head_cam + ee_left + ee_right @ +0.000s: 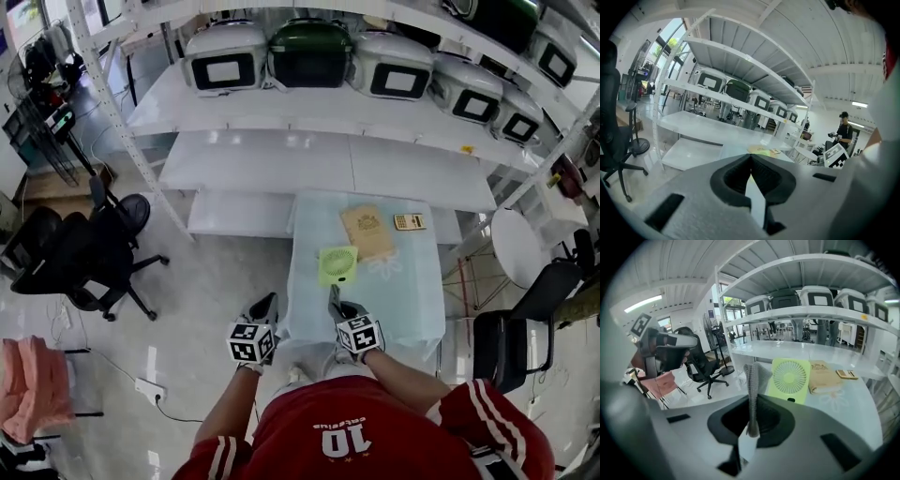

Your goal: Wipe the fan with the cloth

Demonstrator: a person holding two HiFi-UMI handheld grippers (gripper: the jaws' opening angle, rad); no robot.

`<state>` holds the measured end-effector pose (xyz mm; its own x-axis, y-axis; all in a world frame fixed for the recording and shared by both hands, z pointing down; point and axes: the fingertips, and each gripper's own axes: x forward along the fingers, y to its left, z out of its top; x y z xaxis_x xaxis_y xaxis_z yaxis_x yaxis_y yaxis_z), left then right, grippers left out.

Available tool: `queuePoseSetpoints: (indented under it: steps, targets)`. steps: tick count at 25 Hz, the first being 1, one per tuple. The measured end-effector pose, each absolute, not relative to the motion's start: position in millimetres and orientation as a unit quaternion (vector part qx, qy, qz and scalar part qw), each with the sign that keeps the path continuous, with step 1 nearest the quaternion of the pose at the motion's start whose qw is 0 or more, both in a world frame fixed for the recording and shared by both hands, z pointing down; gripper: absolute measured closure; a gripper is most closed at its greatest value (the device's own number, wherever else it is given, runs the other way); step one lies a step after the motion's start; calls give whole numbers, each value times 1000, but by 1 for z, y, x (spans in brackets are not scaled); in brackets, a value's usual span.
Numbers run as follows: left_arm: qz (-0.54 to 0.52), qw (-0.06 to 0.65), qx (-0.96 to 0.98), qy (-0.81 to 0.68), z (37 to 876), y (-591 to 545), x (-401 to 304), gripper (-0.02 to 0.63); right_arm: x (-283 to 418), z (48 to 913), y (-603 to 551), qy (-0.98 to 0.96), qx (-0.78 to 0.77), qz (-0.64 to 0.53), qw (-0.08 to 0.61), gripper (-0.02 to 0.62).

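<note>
A square lime-green fan (337, 265) lies flat on the pale blue table (412, 300), and it also shows in the right gripper view (790, 378). My right gripper (335, 300) hovers over the table's near edge, just short of the fan. It is shut on a strip of grey cloth (751, 380) that sticks up between its jaws (751, 401). My left gripper (266, 305) is held left of the table over the floor. Its jaws (750, 161) are shut with nothing in them.
A tan book-like item (367, 232) and a small calculator (409, 221) lie beyond the fan. White shelving (328, 112) with several appliances stands behind the table. Black office chairs stand at the left (80, 248) and the right (516, 342). A person (843, 133) stands far off.
</note>
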<state>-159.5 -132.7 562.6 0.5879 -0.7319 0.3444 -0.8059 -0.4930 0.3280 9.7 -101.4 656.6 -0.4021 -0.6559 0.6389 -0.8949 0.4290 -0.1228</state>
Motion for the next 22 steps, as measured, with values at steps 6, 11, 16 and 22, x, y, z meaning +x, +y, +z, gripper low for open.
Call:
queuePoseSetpoints:
  steps: [6, 11, 16, 22]
  targets:
    - [42, 230, 863, -449, 524, -126, -163, 603, 33, 609, -78, -802, 506, 223, 227, 581]
    - [45, 211, 882, -419, 498, -119, -152, 603, 58, 554, -72, -791, 545, 206, 188, 580]
    - [43, 207, 889, -406, 485, -114, -150, 603, 79, 505, -66, -797, 551, 195, 154, 578]
    - [30, 182, 891, -414, 451, -102, -150, 603, 118, 451, -66, -796, 567, 180, 110, 578]
